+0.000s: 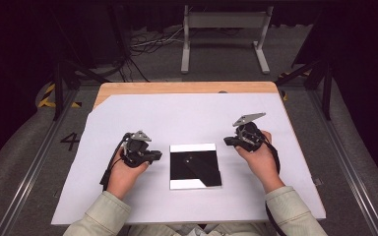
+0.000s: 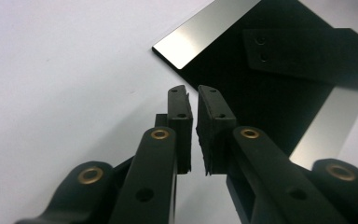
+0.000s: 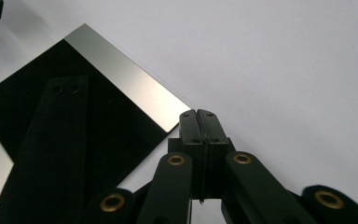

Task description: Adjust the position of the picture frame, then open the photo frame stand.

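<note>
High view: mirror plate (image 1: 195, 166) lies untouched at centre; left claw (image 1: 155, 156) slightly parted, right claw (image 1: 228, 141) closed (both empty), so the work looks barely begun.

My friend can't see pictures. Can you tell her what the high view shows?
A person's two hands hold the left gripper and the right gripper on either side of a shiny black square plate. It lies flat on a white sheet on a wooden table.
</note>
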The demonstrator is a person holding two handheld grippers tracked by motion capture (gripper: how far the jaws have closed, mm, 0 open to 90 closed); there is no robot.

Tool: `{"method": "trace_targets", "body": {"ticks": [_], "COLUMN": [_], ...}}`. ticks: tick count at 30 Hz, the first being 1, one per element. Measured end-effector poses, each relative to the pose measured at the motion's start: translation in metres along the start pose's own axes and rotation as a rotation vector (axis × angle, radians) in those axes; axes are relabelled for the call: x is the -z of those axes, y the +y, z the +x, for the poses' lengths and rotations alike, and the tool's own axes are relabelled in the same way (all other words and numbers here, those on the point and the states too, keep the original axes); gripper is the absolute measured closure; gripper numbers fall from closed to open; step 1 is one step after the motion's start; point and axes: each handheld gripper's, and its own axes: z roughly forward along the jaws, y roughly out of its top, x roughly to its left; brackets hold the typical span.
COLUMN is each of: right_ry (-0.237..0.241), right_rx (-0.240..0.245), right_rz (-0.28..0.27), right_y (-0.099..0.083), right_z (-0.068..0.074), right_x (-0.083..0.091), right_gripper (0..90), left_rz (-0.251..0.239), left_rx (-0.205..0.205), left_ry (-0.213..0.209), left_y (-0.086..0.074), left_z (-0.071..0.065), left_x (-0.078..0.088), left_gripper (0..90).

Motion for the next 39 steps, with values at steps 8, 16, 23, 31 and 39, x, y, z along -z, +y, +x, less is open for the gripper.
{"method": "trace_targets", "body": {"ticks": [8, 16, 23, 31, 39], "right_ry": [0.023, 0.038, 0.067, 0.083, 0.110], "right_rx": [-0.005, 0.031, 0.061, 0.085, 0.109], "right_rz": [-0.009, 0.018, 0.069, 0.096, 0.134], "right_y": [-0.011, -0.015, -0.021, -0.024, -0.023], "right_z": [0.002, 0.010, 0.017, 0.025, 0.037], "right_x": [0.019, 0.029, 0.034, 0.040, 0.040], "right_gripper": [90.0, 90.0, 88.5, 83.8, 78.5], "left_rz": [0.006, 0.004, 0.006, 0.017, 0.016], "left_rx": [-0.043, -0.059, -0.061, -0.066, -0.059], "left_ry": [-0.012, -0.022, -0.019, -0.022, -0.030], "left_y": [-0.002, -0.004, -0.004, -0.003, -0.004], "left_z": [-0.002, -0.002, -0.001, -0.001, 0.000], "left_x": [0.015, 0.023, 0.028, 0.029, 0.030], "left_gripper": [77.1, 73.2, 70.2, 67.6, 65.4]}}
